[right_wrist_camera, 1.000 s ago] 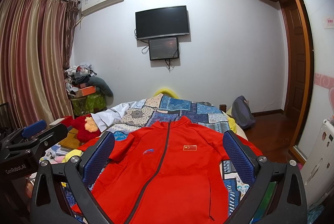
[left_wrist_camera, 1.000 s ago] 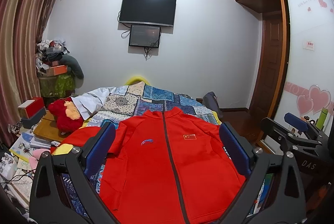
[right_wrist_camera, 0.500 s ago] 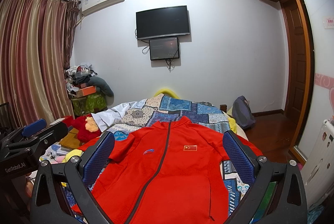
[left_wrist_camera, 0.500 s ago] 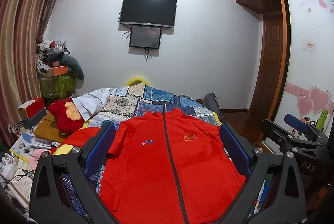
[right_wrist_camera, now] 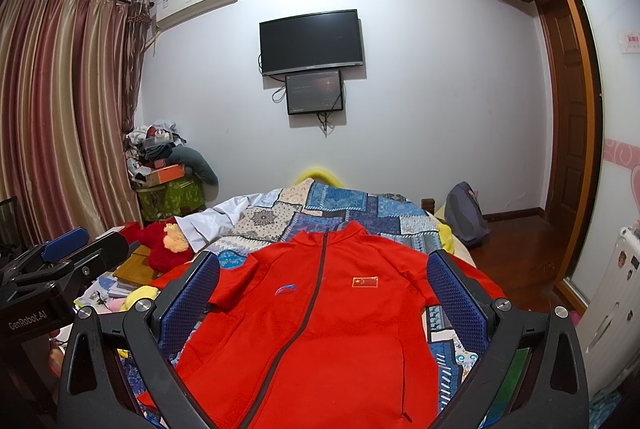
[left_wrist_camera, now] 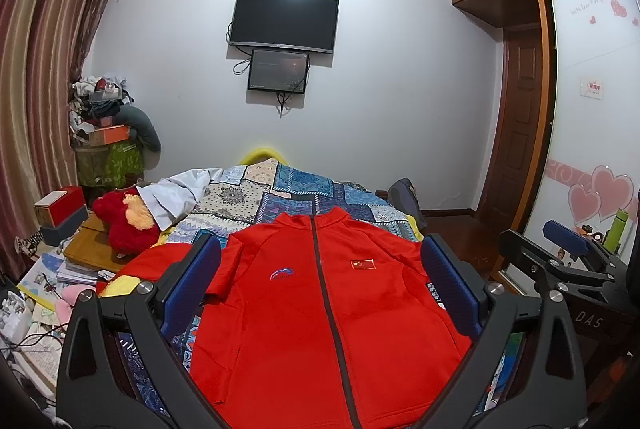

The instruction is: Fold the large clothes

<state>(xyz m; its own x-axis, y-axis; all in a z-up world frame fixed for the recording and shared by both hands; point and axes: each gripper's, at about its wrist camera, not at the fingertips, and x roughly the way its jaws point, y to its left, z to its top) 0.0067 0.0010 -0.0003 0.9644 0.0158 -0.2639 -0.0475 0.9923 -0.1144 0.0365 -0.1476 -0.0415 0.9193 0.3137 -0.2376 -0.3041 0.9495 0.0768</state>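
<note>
With both tongs (left_wrist_camera: 320,285) (right_wrist_camera: 323,289) spread and empty above the red jacket (left_wrist_camera: 328,309), we should pinch each sleeve near its cuff.

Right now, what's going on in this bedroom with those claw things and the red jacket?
A person holds a claw in each hand over a bed. A red zip-up jacket lies spread flat, front up, on the patchwork quilt. The left claw and right claw are both open and empty; no fold shows yet.

Black left gripper (left_wrist_camera: 320,285), blue pads (left_wrist_camera: 191,287), silver screws (right gripper (right_wrist_camera: 323,293) alike)
</note>
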